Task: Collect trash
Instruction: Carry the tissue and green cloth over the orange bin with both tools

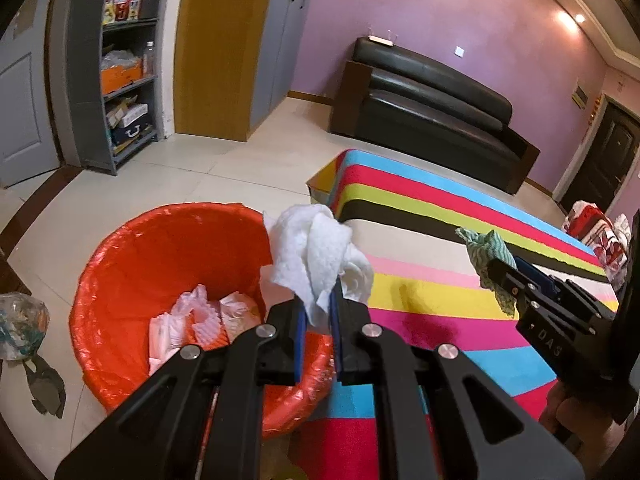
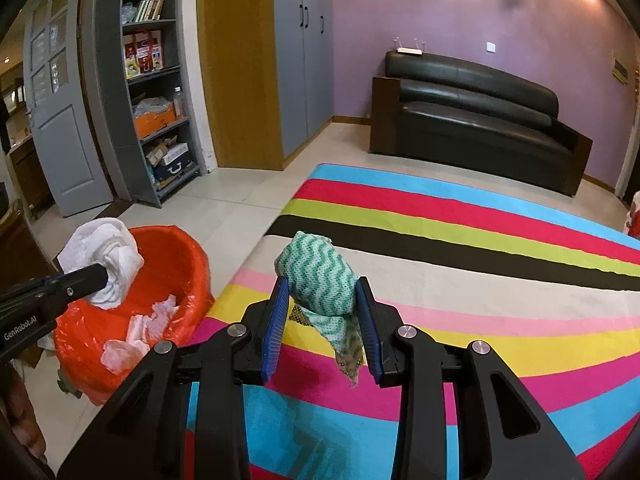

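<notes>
Trash is seen in three places, taken from left to right. At the far left of the left wrist view a clear plastic bag (image 1: 20, 326) lies on the pale tiled floor (image 1: 168, 184). Beside it stands a bin lined with an orange bag (image 1: 132, 264), set on the floor just off the edge of the striped rug (image 1: 432, 296); crumpled white and pink wrappers (image 1: 196, 320) are lying in its bottom. A crumpled white paper towel (image 1: 316, 256) is pinched between the blue pads of the left gripper (image 1: 319, 312), whose jaws are drawn narrow around it; the wad is held near the bin's right rim, partly over the opening and partly over the rug edge. In the right wrist view the same wad (image 2: 104, 260) is seen above the bin (image 2: 180, 264). Further right, a green-and-white zigzag cloth (image 2: 324, 292) is gripped by the right gripper (image 2: 323, 292), its jaws closed to a medium width against the bundle, with a loose tail hanging below the pads. This cloth is held above the rug's pink and yellow stripes, well apart from the bin. Behind, a grey shelf unit (image 2: 156, 92) with boxes and books stands at the left, and a black leather sofa (image 2: 472, 112) is set against the purple wall (image 2: 460, 12).
</notes>
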{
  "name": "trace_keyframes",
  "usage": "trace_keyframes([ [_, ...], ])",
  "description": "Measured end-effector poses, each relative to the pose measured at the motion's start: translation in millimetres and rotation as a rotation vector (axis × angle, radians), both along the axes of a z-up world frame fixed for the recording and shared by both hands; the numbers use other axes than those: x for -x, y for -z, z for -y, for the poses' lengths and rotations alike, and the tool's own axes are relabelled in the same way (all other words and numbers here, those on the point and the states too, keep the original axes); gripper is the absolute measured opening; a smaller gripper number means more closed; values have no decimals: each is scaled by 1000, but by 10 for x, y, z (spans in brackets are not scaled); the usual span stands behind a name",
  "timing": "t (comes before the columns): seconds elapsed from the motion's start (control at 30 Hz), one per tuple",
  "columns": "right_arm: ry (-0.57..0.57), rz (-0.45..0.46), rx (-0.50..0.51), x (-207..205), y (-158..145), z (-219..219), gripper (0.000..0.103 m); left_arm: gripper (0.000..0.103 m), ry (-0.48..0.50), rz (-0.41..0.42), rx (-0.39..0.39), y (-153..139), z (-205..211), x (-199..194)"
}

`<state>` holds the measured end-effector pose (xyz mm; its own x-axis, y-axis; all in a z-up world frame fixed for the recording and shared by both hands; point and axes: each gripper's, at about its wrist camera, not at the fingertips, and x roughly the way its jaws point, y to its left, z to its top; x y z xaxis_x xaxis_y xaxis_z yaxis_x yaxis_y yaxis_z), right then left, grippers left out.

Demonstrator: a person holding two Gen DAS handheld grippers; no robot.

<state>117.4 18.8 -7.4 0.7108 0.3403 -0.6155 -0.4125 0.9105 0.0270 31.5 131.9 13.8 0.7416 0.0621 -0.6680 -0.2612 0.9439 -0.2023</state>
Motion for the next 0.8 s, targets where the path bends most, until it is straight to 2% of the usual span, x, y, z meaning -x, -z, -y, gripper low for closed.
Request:
trace_keyframes([
  [0.63, -110, 4, -31, 98, -49, -667, 33, 11, -116, 31, -8, -181, -491, 225],
  [0.8, -138, 1, -35, 131, -34, -846, 34, 11, -144, 32, -51, -200, -541, 284],
])
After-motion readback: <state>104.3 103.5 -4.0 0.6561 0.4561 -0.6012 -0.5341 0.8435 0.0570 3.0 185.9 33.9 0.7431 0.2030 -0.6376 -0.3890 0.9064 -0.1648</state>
